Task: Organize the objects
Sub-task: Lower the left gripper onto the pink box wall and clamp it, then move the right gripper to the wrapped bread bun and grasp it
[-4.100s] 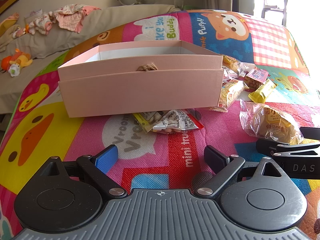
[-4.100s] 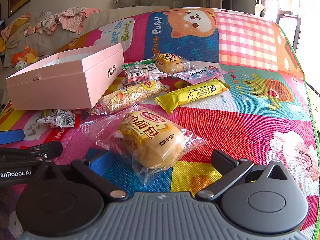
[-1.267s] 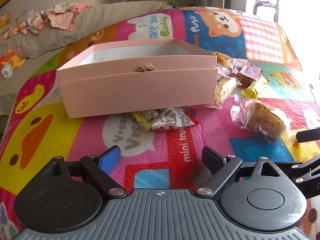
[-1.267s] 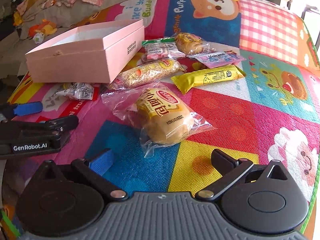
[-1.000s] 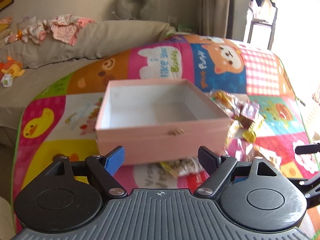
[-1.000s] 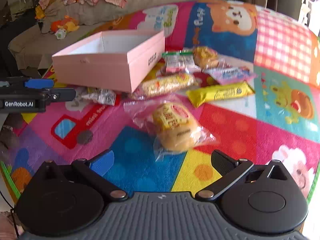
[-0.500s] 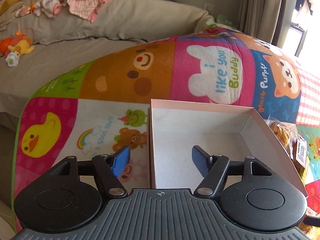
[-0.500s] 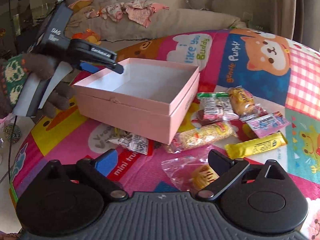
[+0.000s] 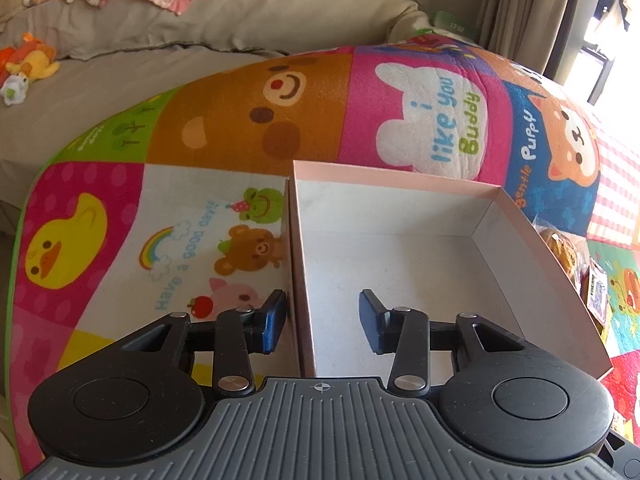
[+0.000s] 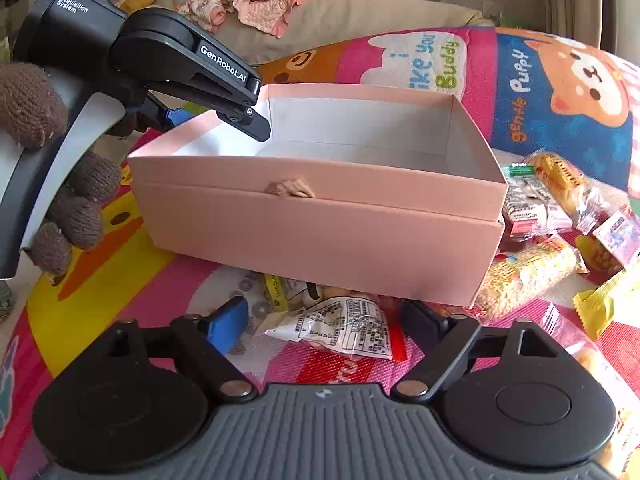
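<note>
An open, empty pink box (image 10: 320,216) sits on the colourful play mat. My left gripper (image 9: 322,318) is open and straddles the box's left wall (image 9: 295,264), one finger outside and one inside; it also shows in the right wrist view (image 10: 224,114). My right gripper (image 10: 324,326) is open and low over a clear snack packet with a printed label (image 10: 344,330) lying at the box's front. Several more snack packets (image 10: 552,200) lie to the right of the box, among them a long cereal bar (image 10: 524,272) and a yellow bar (image 10: 608,300).
The mat (image 9: 96,240) lies on a bed with grey bedding (image 9: 120,76), clothes (image 10: 256,4) and a plush toy (image 9: 28,62) behind. A gloved hand (image 10: 52,184) holds the left gripper. Curtains and a bright window (image 9: 600,40) are at the far right.
My left gripper has risen over the box and come down astride its left wall, narrowing slightly. My right gripper has swung left from the bread packet to the packet at the box's front.
</note>
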Demonstrator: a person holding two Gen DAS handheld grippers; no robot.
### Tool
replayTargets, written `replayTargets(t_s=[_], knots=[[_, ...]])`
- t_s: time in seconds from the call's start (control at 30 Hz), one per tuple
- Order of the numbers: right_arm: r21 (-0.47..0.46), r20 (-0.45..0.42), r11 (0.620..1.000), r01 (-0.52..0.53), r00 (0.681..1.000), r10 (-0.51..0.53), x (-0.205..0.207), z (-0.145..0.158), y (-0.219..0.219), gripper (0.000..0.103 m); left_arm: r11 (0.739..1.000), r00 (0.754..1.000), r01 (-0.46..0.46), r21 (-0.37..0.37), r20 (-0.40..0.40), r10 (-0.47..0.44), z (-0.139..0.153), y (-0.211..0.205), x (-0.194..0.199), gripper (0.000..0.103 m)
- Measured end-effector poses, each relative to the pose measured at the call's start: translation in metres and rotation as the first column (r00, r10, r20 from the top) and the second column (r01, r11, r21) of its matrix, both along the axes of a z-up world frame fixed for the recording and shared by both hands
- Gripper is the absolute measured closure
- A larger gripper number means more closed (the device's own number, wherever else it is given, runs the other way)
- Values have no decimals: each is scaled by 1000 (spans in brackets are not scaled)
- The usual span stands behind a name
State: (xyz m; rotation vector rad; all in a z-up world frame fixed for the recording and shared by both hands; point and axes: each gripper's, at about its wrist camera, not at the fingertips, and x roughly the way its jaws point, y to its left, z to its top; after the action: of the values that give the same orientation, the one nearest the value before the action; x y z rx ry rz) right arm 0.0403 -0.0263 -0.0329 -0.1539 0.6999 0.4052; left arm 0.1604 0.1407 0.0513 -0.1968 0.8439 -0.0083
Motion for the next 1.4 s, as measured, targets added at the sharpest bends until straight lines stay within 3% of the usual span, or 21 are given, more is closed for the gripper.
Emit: replayTargets(t_s=[0.07,0.23,0.47,0.7,0.77,1.0,1.1,1.13,1.27,1.4], knots=[[-19,5,999,-35,999,35,-8,2,-6,44,1000,1000,-2,7,3,2,-2,0,-2,67],[-71,-4,994,-77,997,77,-33,6,-43,49,1000,1000,-25,4,12,25,-7,4,-5,76],[-142,19,989,51,999,-49,-52,9,-112,48,998,999,-38,51,27,37,-11,-2,-6,81],[-96,48,993,75,996,-71,-57,16,-141,40,992,1000,-12,129,27,8,-11,-7,-7,91],[-84,53,994,76,996,-72,-54,17,-141,34,991,1000,3,134,23,-7,-11,-6,-8,91],[72,41,987,145,988,-148,7,40,-130,32,992,1000,9,127,18,-11,-12,-4,-9,91],[94,7,982,165,986,-166,51,43,-121,40,994,1000,7,110,17,-9,-11,-3,-10,91],[85,3,983,163,987,-164,63,41,-117,47,994,1000,7,107,19,-9,-11,-2,-10,90],[7,-16,993,117,993,-117,89,30,-106,52,993,999,20,114,33,-24,-14,-2,-11,90],[-152,43,988,31,999,-25,59,27,-104,52,988,996,63,141,48,-70,-14,-8,-13,90]])
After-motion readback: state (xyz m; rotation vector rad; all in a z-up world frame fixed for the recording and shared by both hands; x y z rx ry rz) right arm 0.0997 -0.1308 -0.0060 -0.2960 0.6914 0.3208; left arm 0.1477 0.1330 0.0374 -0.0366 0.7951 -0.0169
